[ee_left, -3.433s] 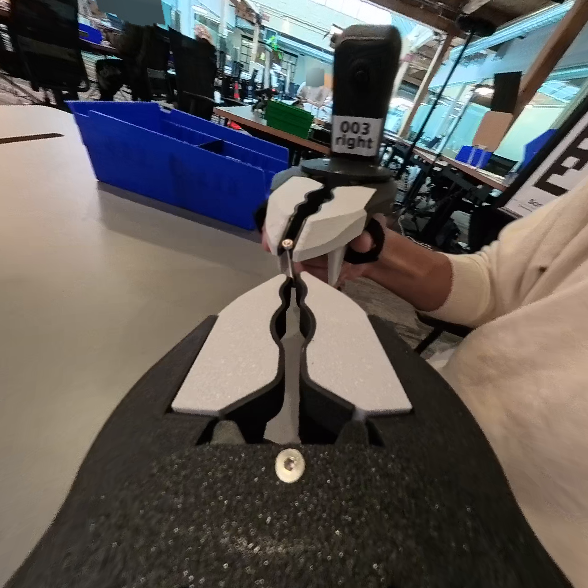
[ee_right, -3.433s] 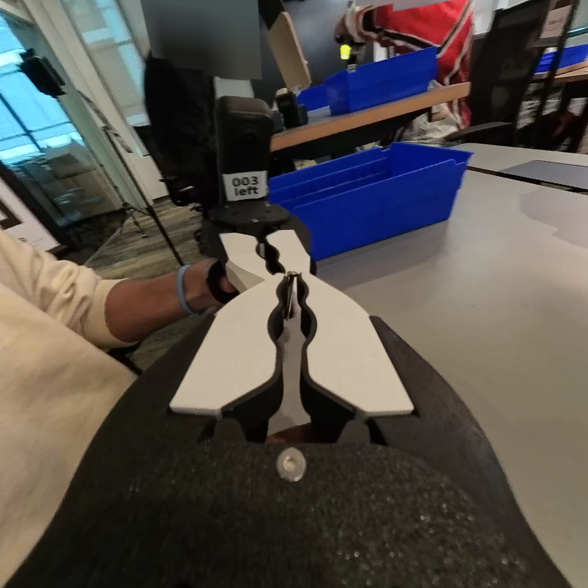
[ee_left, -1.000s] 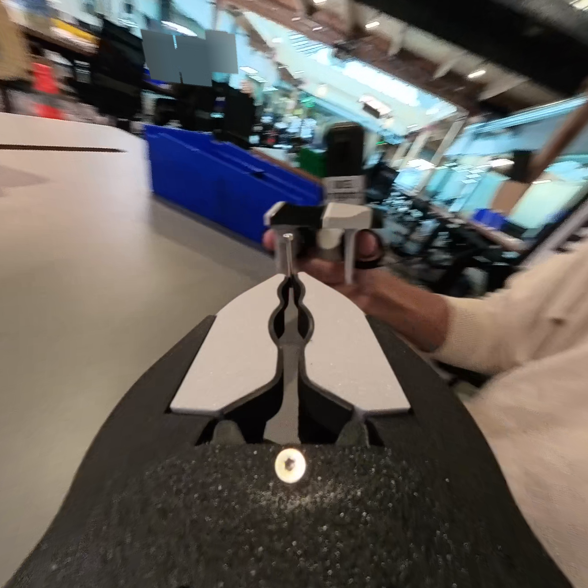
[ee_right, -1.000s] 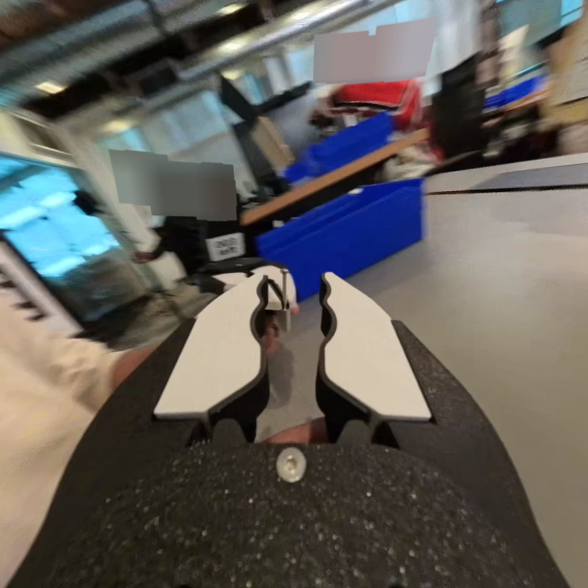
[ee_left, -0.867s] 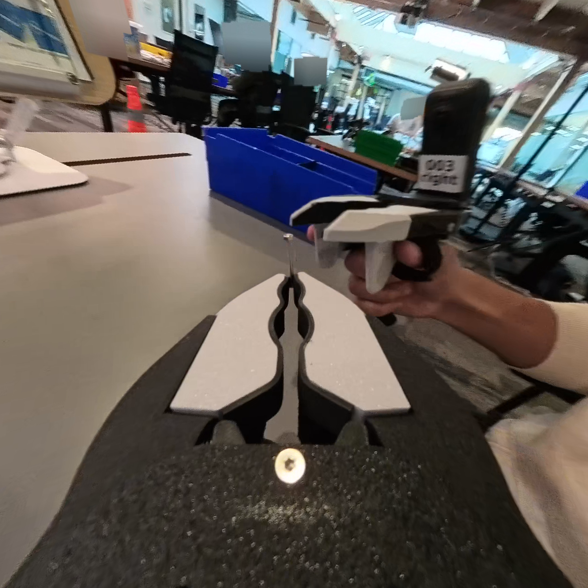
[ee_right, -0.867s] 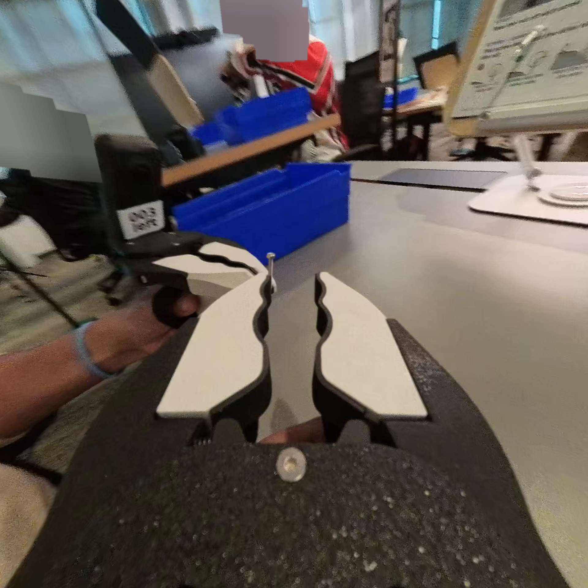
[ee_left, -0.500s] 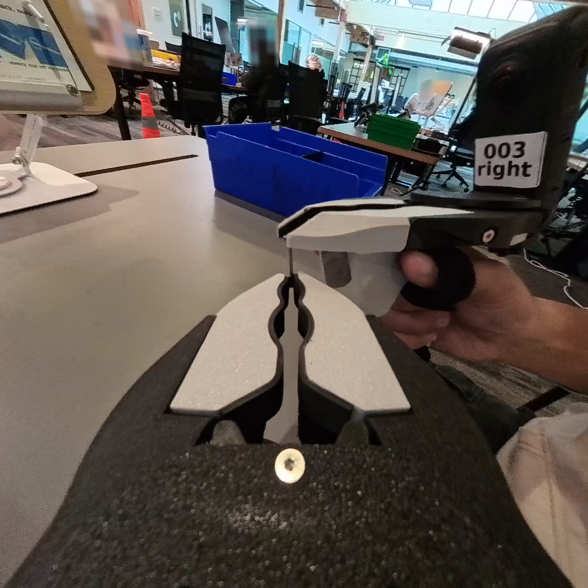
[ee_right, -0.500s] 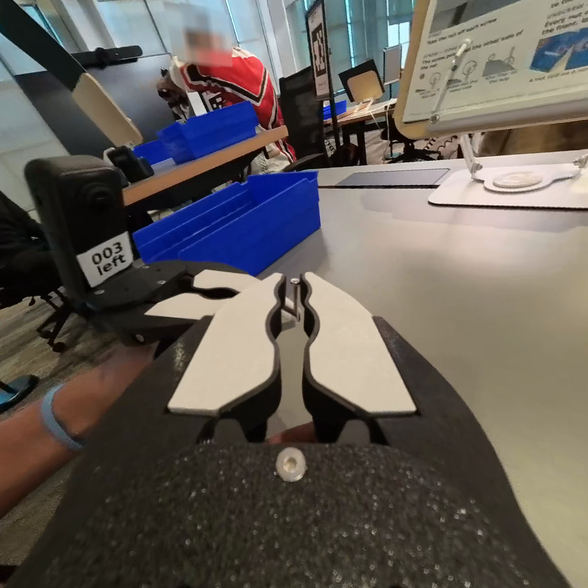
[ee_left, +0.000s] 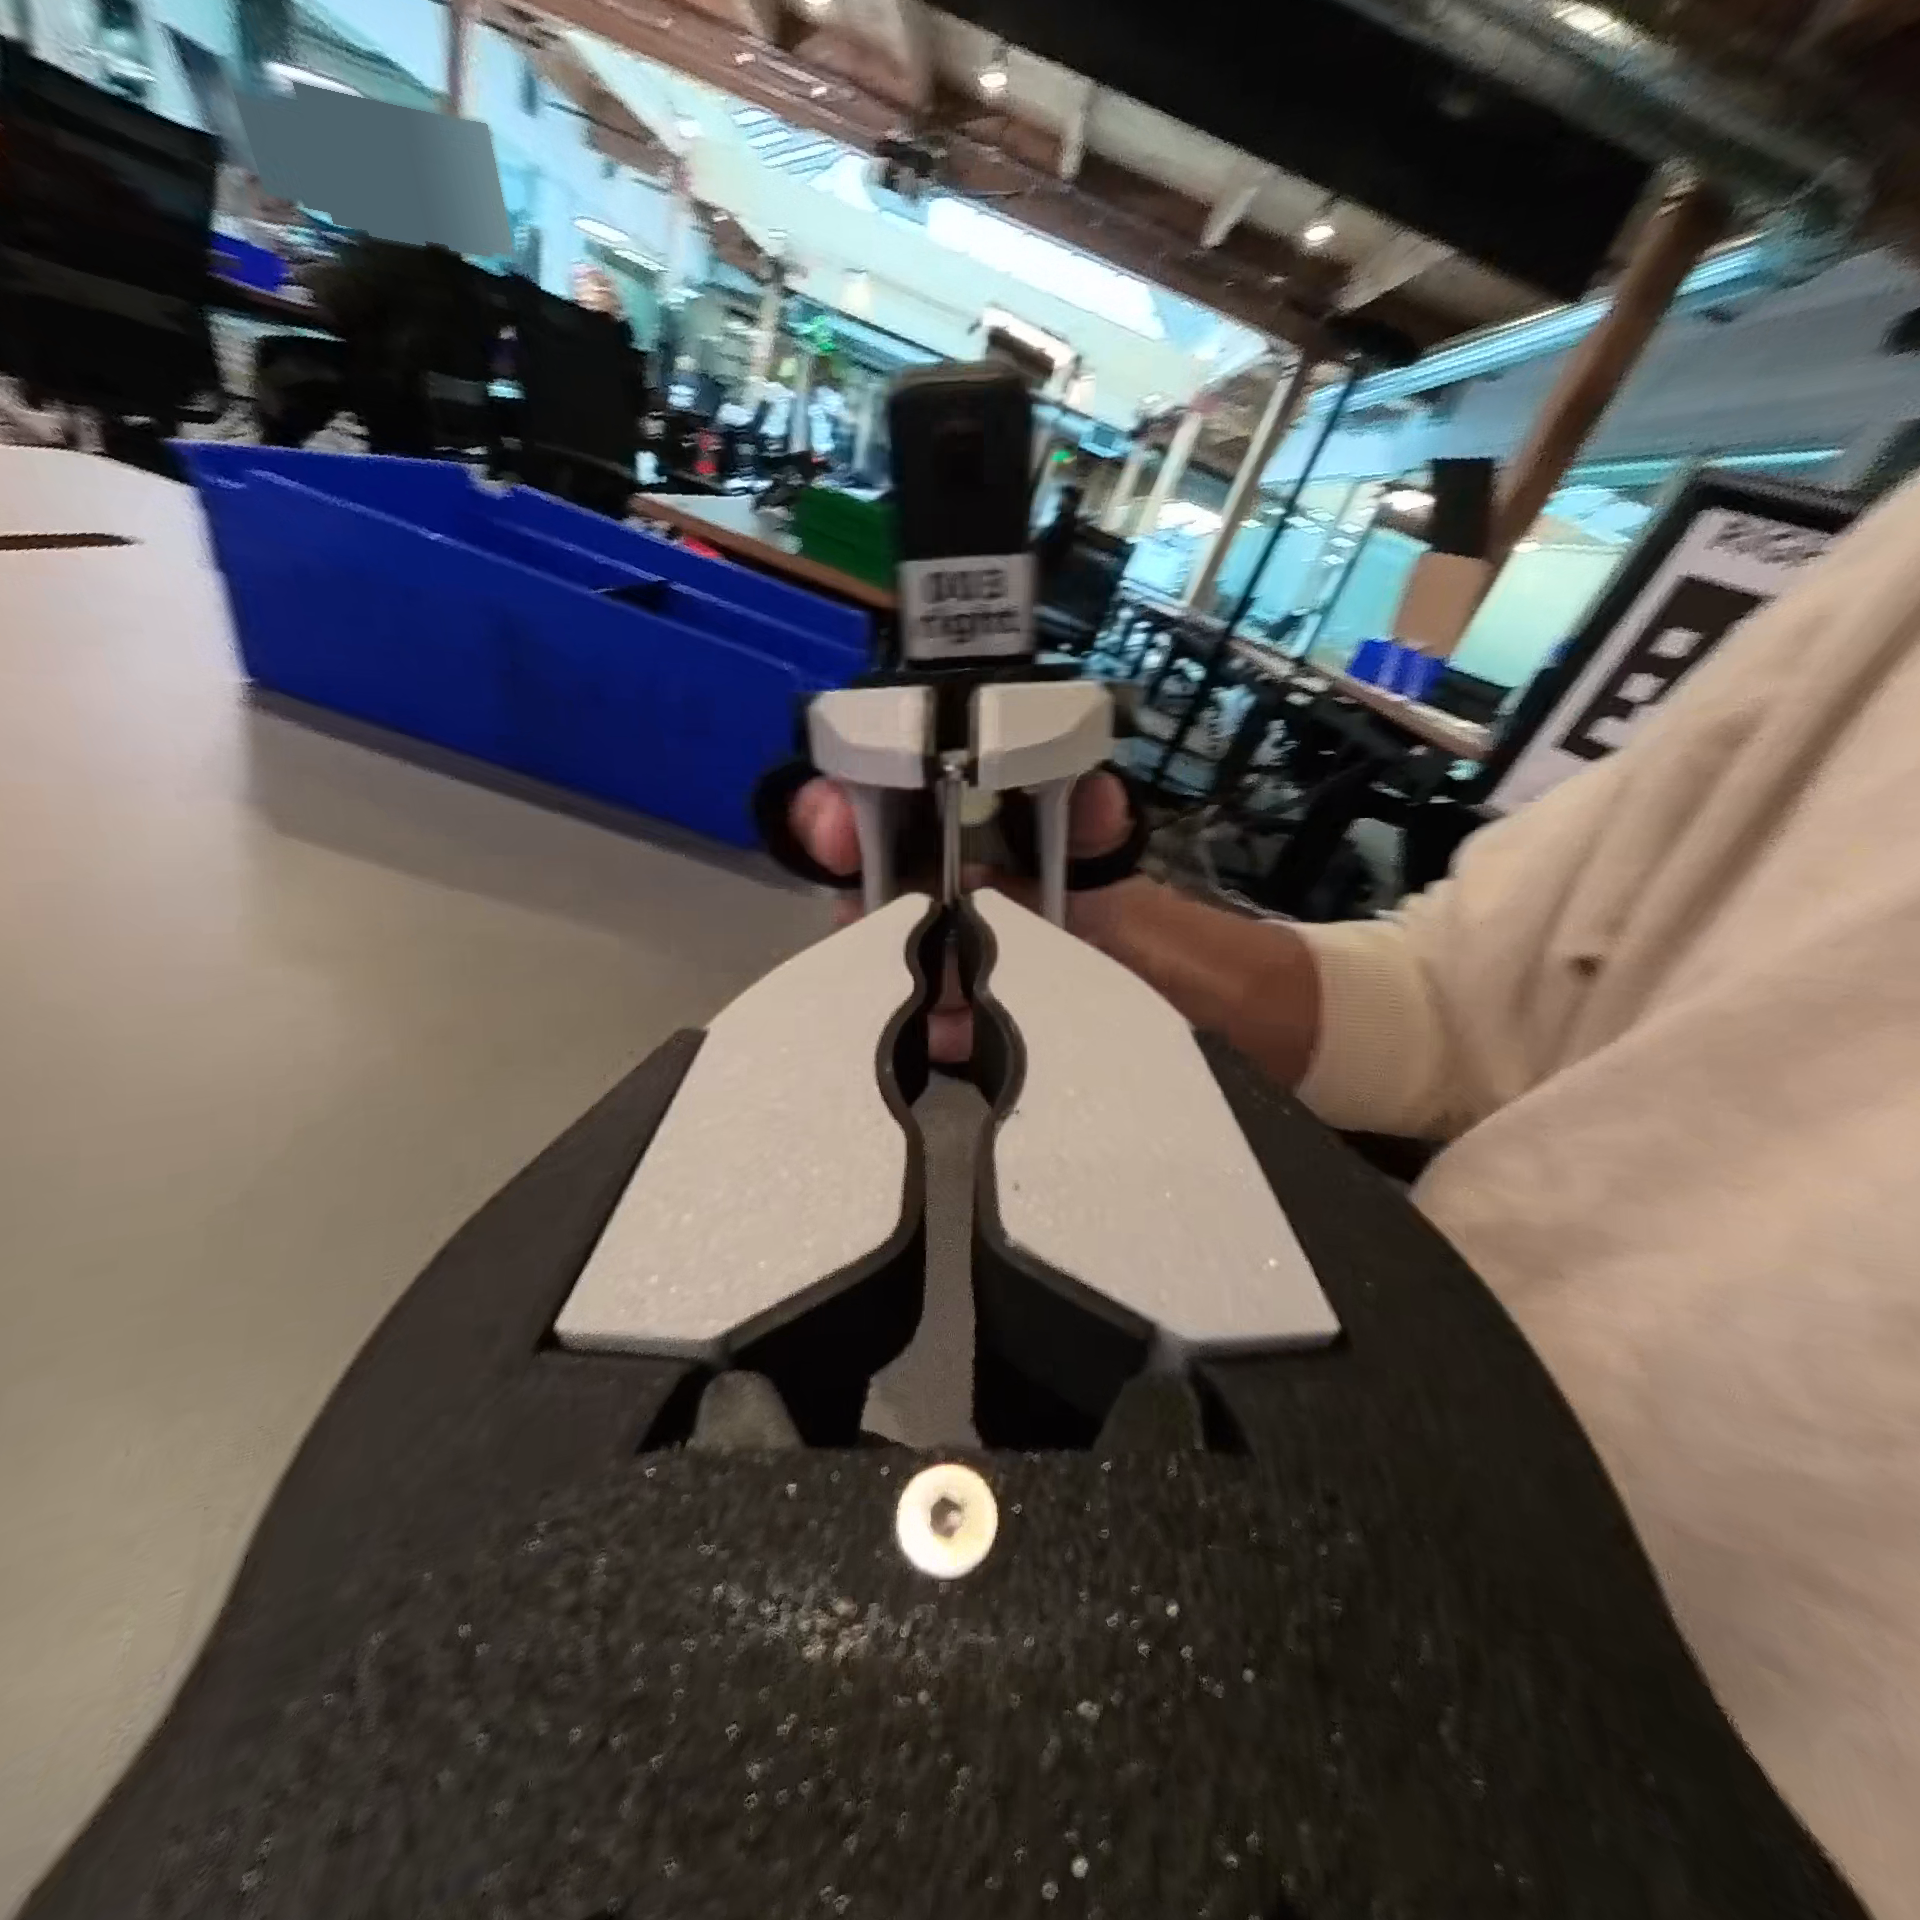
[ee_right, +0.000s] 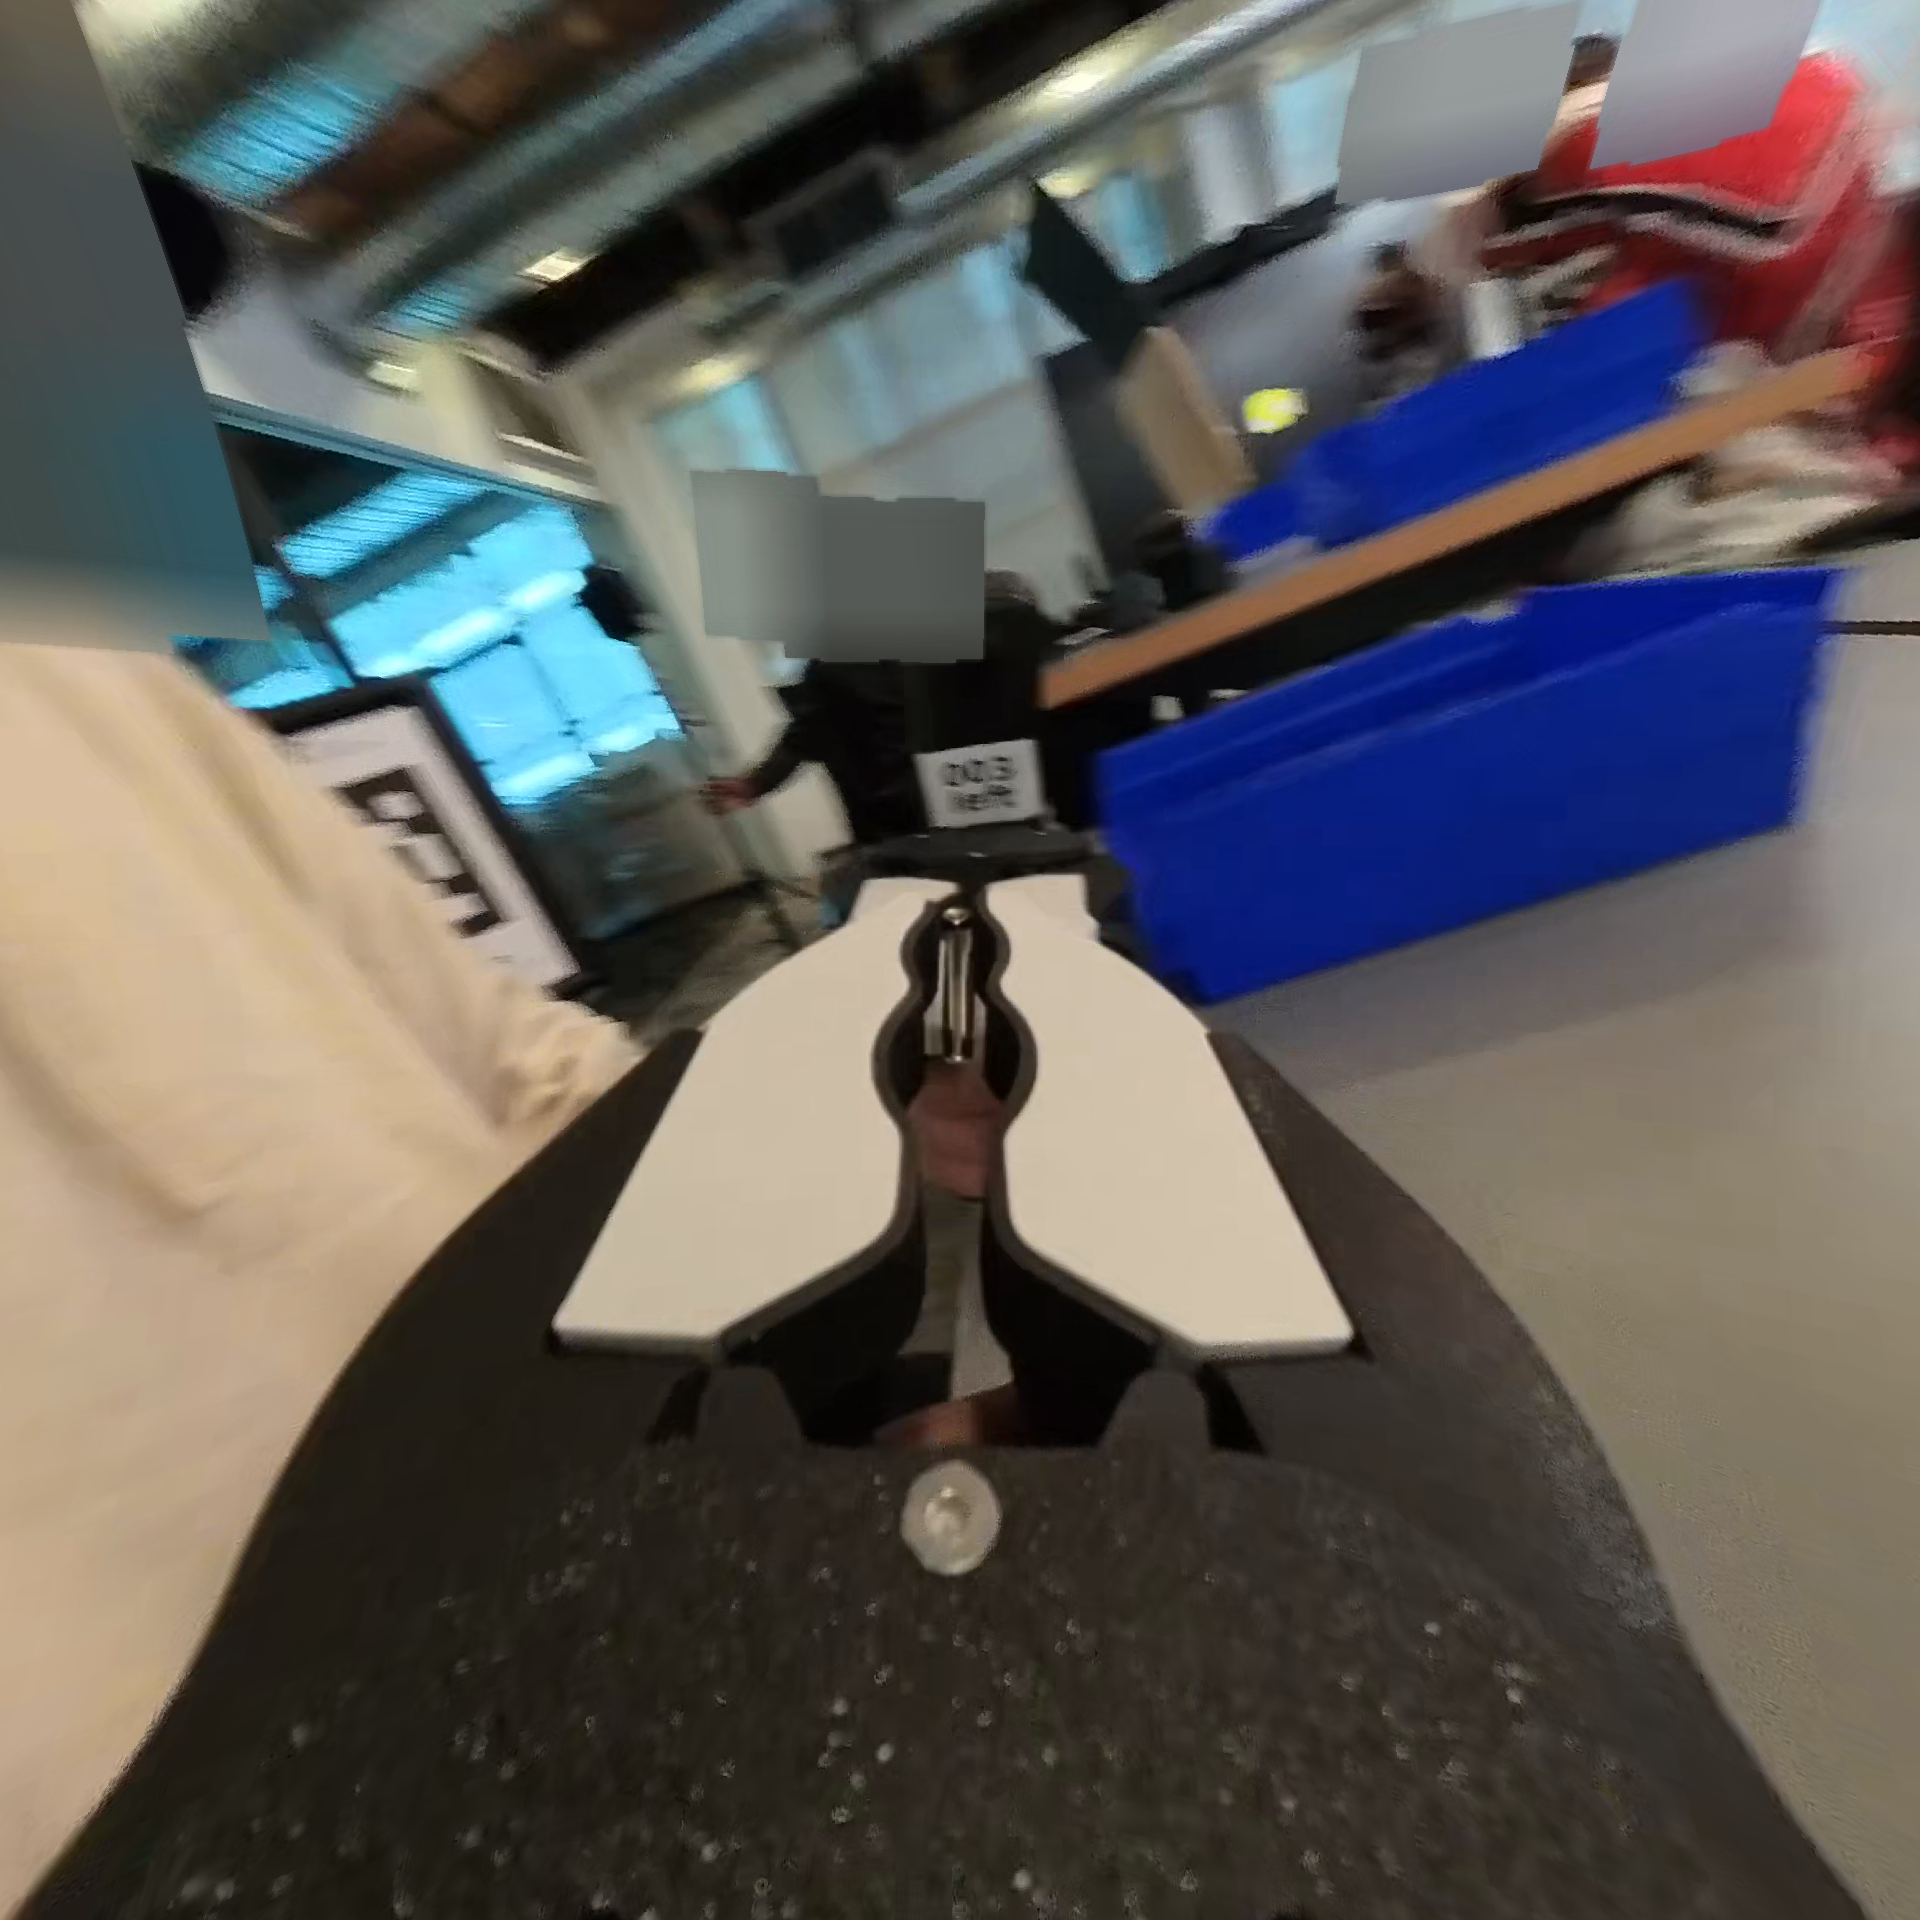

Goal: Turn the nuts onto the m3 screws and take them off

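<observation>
A long blue bin (ee_left: pixel 499 623) with inner dividers sits on the grey surface (ee_left: pixel 260 987) near its far edge. Beyond it stand a wooden-topped desk (ee_right: pixel 1455 540) carrying more blue bins (ee_right: pixel 1507 416), a green crate (ee_left: pixel 842 530) and dark office chairs (ee_left: pixel 561 384).

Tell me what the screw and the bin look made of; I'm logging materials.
The screw, pinched in the left gripper, looks like bright bare metal: thin, silvery, glinting. The bin looks like moulded plastic: uniform saturated blue, smooth walls, soft sheen.

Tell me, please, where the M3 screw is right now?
The M3 screw is held in the air between the two grippers: its lower end sits in the shut left gripper, its upper end at the right gripper, near the blue bin.
</observation>
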`<state>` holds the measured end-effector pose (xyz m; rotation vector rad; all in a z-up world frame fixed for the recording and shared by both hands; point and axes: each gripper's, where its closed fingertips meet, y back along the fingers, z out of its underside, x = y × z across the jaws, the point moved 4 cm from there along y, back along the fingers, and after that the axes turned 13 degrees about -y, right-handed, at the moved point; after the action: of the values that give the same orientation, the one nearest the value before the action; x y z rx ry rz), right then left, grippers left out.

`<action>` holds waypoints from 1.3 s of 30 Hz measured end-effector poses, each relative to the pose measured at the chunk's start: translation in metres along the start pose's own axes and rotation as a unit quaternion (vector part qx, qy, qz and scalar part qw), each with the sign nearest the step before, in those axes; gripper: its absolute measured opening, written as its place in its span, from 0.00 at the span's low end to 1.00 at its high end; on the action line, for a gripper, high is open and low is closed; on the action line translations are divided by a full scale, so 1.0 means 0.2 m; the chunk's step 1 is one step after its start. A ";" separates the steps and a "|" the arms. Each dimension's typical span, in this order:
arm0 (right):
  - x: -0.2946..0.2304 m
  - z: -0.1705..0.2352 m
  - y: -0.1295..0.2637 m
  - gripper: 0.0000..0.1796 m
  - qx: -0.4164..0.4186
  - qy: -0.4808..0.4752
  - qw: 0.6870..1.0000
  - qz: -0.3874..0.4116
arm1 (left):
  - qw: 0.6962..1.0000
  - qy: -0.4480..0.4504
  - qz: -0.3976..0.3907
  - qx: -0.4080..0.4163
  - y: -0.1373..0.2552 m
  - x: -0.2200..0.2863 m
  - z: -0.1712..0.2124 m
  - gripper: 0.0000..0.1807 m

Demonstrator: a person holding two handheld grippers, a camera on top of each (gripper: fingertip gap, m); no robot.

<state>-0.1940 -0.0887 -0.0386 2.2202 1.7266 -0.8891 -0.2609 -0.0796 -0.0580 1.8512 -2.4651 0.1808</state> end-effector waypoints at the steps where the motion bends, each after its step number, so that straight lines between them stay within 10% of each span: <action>1: -0.02 0.00 0.01 0.03 -0.009 -0.012 0.999 -0.049 | 1.000 0.009 0.024 0.007 -0.01 0.03 -0.01 0.01; 13: -0.12 0.04 -0.02 0.03 -0.057 -0.141 0.918 -0.367 | 0.974 0.099 0.188 0.078 -0.06 0.19 -0.04 0.01; 20: 0.01 -0.01 0.03 0.22 -0.001 -0.109 0.974 -0.201 | 0.995 0.068 0.059 0.040 -0.02 0.02 0.02 0.01; 27: 0.20 0.00 0.08 0.16 0.034 0.051 0.960 0.275 | 0.984 -0.024 -0.171 -0.048 0.04 -0.20 0.09 0.01; 39: 0.17 0.04 -0.03 0.07 0.051 0.052 0.928 0.365 | 0.976 -0.070 -0.190 -0.078 0.00 -0.18 0.11 0.01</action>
<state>-0.1964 -0.0629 -0.0626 2.6985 0.7461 -0.6805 -0.2508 -0.0483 -0.0839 2.2804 -2.0713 -0.1601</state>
